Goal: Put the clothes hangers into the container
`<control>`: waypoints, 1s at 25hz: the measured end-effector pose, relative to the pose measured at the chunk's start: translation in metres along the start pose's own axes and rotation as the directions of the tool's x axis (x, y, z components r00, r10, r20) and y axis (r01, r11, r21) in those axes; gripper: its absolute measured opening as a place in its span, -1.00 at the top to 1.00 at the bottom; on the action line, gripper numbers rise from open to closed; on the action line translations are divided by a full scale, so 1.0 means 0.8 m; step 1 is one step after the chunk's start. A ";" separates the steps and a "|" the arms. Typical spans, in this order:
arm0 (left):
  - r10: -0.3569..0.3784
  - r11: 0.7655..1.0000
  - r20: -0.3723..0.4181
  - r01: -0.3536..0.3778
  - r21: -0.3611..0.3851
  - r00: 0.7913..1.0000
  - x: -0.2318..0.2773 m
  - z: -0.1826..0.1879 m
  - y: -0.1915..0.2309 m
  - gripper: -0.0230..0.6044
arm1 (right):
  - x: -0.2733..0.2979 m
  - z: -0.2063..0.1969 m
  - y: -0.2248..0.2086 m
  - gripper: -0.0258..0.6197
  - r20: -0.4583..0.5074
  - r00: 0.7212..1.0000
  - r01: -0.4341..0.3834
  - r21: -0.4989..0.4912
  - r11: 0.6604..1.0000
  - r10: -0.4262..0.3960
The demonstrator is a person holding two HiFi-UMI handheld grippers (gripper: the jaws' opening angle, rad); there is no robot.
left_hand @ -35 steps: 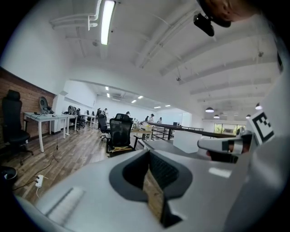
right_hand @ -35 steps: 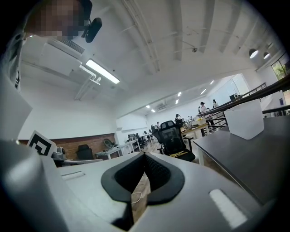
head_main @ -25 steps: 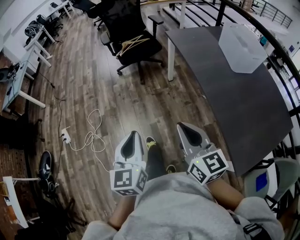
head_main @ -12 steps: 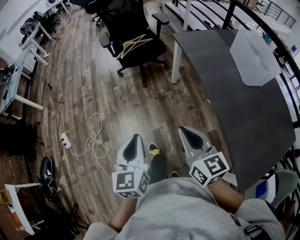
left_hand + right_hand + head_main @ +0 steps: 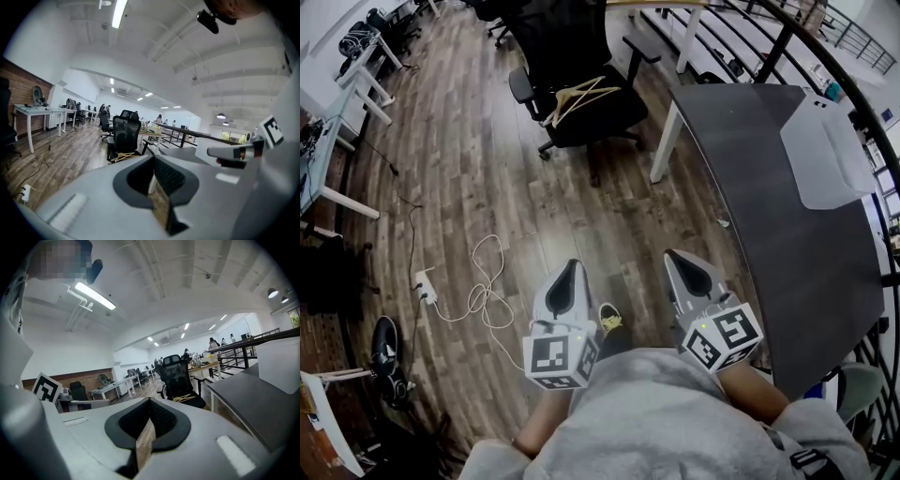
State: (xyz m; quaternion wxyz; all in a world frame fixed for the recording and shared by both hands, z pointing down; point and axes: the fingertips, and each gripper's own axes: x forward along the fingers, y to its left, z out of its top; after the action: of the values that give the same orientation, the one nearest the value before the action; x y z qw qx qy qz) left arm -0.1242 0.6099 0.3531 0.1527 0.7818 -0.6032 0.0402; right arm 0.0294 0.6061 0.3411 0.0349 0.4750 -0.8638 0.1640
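Note:
Several pale wooden clothes hangers (image 5: 581, 96) lie in a heap on the seat of a black office chair (image 5: 572, 56), far ahead of both grippers. The container, a translucent white box (image 5: 831, 150), stands on the dark table (image 5: 787, 234) at the right. My left gripper (image 5: 569, 267) and right gripper (image 5: 677, 255) are held side by side, close to my body, over the wooden floor. Both are shut with nothing in them. The left gripper view shows the hangers (image 5: 123, 157) beyond its jaws, and the right gripper view shows the hangers (image 5: 186, 398) and the container (image 5: 279, 363).
A white cable and power strip (image 5: 469, 295) lie on the floor at the left, and a black shoe (image 5: 382, 345) beyond them. White desks (image 5: 337, 112) line the left wall. A black railing (image 5: 853, 84) runs behind the table. White table legs (image 5: 664, 155) stand beside the chair.
Both grippers have been carried forward together, still shut. The chair with the hangers and the table have come nearer and slid down and to the right in the head view.

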 end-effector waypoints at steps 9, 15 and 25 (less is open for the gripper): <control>-0.002 1.000 0.001 0.002 0.019 1.000 0.050 0.026 0.072 0.89 | 0.085 0.033 -0.004 0.92 0.033 0.999 0.037 -0.013 0.999 -0.037; -0.009 1.000 0.002 0.009 0.015 1.000 0.067 0.032 0.086 0.89 | 0.092 0.047 -0.014 0.92 0.047 0.996 0.081 -0.030 0.996 -0.080; -0.026 1.000 0.012 0.025 0.015 1.000 0.071 0.039 0.080 0.89 | 0.102 0.058 -0.017 0.92 0.052 0.995 0.086 -0.045 0.995 -0.084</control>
State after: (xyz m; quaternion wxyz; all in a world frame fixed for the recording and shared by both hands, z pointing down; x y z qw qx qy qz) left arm -0.1736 0.5337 0.3496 0.1439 0.7907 -0.5938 0.0380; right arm 0.0007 0.5189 0.3182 0.0313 0.5144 -0.8470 0.1302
